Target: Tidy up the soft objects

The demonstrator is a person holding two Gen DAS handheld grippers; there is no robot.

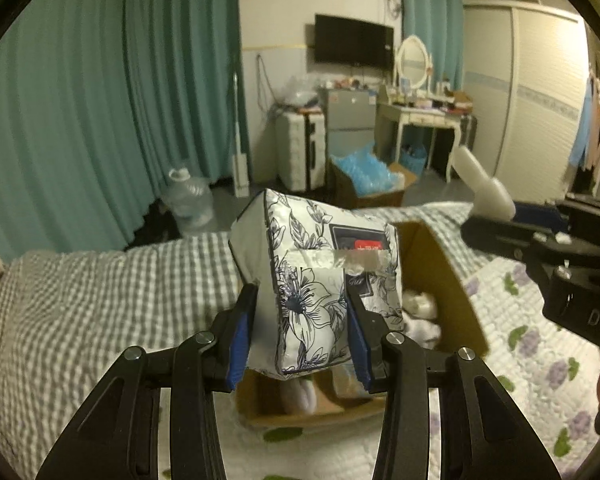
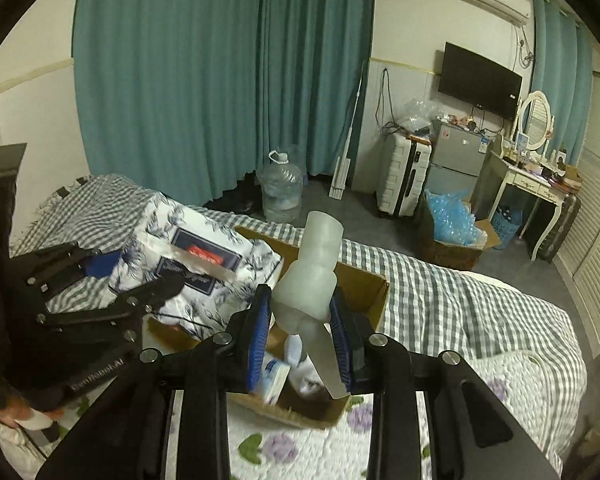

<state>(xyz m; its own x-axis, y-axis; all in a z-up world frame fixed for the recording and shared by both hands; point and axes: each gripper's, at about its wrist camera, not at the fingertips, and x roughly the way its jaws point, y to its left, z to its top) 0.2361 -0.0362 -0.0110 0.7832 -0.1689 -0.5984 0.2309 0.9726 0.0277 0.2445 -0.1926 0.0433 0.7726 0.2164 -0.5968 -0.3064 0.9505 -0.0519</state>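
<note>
Both tools loaded, mid-transfer over the cardboard box (image 2: 364, 280) on the bed (image 2: 460, 300). Left tool (image 1: 302, 332) pinches the floral tissue pack (image 1: 320, 280), held above the box's 9 o'clock side. Right tool (image 2: 300, 340) squeezes a whitish soft ribbed piece (image 2: 308, 280) above box center. Next, prob.: lower each into free space w/o crushing items inside, then spread fingers.

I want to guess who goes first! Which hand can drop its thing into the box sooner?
Probably the left. The left gripper holds the tissue pack right above the open box. The right gripper holds its white piece over it too, but higher.
</note>
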